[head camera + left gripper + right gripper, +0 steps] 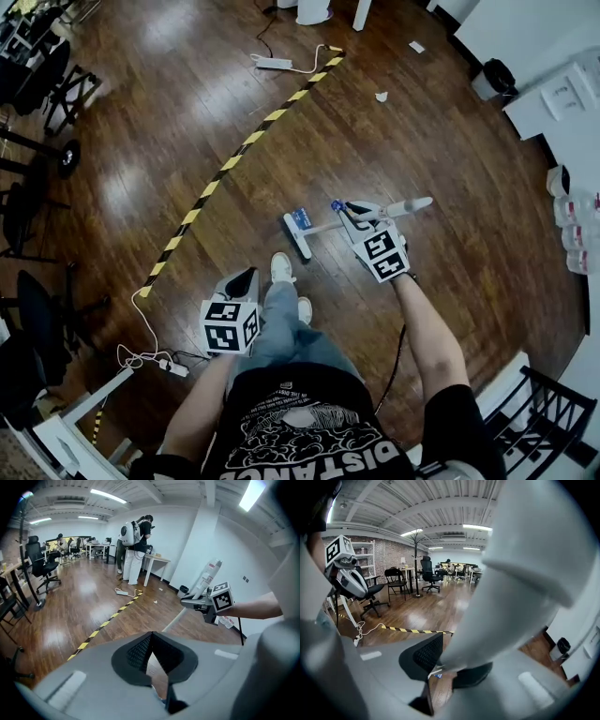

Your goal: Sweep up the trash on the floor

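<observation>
Wooden floor (450,169), crossed by one striped tape line (253,136). Broom (323,226): head on the boards just right of the tape, handle clamped in my right gripper (349,212). Left gripper (247,277): fingers pressed together, empty. Paper scrap (382,97): same side of the tape, near its far end.

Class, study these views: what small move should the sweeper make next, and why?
Probably push the broom head toward the white scrap ahead: the right tongs clamp the broom handle, but the head sits well short of that scrap.
</observation>
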{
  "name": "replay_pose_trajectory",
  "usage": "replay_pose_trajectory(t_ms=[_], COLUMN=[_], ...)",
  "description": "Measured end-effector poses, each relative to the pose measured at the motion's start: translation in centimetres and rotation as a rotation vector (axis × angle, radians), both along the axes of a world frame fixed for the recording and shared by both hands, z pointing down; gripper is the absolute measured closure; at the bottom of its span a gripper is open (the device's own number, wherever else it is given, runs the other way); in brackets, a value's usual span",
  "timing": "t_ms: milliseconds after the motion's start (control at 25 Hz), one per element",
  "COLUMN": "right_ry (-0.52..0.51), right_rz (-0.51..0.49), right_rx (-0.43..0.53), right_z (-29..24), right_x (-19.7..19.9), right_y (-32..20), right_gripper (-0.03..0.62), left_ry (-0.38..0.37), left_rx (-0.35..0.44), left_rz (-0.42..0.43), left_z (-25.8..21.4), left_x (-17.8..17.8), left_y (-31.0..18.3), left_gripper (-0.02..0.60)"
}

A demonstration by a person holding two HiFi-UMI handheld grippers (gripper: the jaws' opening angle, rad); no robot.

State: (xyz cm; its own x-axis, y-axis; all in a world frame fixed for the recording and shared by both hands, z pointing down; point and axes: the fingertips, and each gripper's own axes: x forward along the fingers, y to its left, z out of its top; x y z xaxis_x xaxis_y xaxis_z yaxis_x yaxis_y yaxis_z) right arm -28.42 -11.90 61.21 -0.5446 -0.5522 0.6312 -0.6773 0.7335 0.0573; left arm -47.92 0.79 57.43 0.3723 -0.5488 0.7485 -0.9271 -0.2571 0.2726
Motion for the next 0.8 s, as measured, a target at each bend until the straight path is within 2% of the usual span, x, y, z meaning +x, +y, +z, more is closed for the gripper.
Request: replay_pose_trajectory(t_ms=[280,640,800], right_ry=[0.038,0.103,0.105], right_rz=[0.064,0.114,0.135], right_rx=[-0.025,-0.052,-0.073], right_z=[-0.2,-0.8,-0.8], right_x=[4.5,6.7,6.3], right_y=[-2.9,-5.8,-6.4], right_gripper=[0.537,0.533,0.537], left_ry=[0.020,0.051,0.075], left_rx=[0.003,-0.003,-0.004], left_rz=[0.097,0.187,0.228], left_z=[-0.7,-1.2,-1.2], left_x=[3.3,4.9,5.9], left_y=[-5.5,-10.8,-12.6], left_gripper=[0.575,0.575,0.575])
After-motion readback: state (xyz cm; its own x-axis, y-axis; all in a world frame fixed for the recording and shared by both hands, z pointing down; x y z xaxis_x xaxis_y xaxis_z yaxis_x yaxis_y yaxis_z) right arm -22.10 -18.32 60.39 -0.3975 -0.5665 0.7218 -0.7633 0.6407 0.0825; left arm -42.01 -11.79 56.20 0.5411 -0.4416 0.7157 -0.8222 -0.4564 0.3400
